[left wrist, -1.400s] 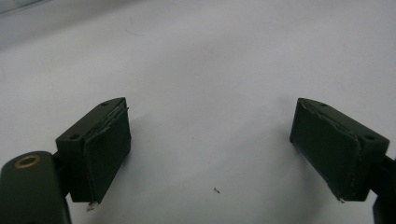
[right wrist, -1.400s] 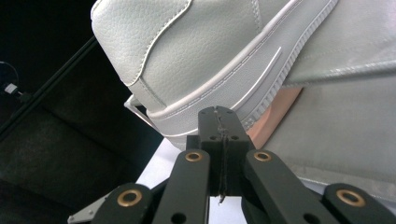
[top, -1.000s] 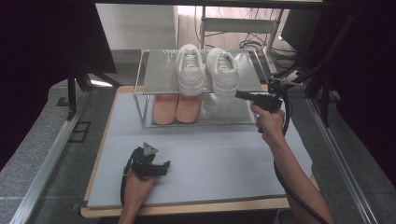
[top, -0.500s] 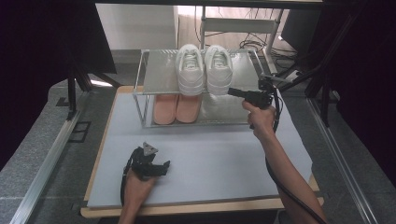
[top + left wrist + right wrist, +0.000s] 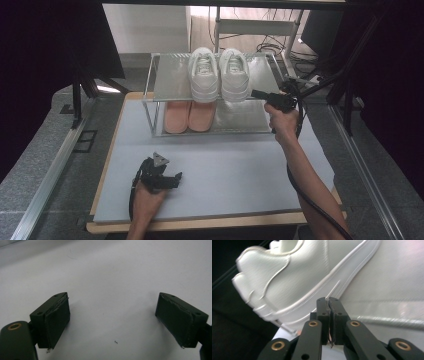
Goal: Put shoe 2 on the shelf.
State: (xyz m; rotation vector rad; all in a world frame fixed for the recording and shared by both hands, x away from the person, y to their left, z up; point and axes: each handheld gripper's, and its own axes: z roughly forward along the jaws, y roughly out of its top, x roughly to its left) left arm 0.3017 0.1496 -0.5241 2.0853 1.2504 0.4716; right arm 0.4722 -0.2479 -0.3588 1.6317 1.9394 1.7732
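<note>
Two white shoes [image 5: 220,74] sit side by side on the top shelf of a little metal rack [image 5: 155,102], toward 12 o'clock on the table [image 5: 240,165]. The right gripper [image 5: 255,93] has crept in from 3 o'clock over the last second, and its tip is now right at the sole edge of the nearer white shoe [image 5: 294,290]. Its jaws are pressed together with nothing between them, so I think it is nudging the shoe sideways to line up the pair, not lifting it. Below, two pink shoes [image 5: 189,116] rest on the lower shelf. Far off at 7 o'clock, the left gripper [image 5: 167,181] lies on the gray mat [image 5: 112,277] just as before, jaws spread wide, holding nothing.
</note>
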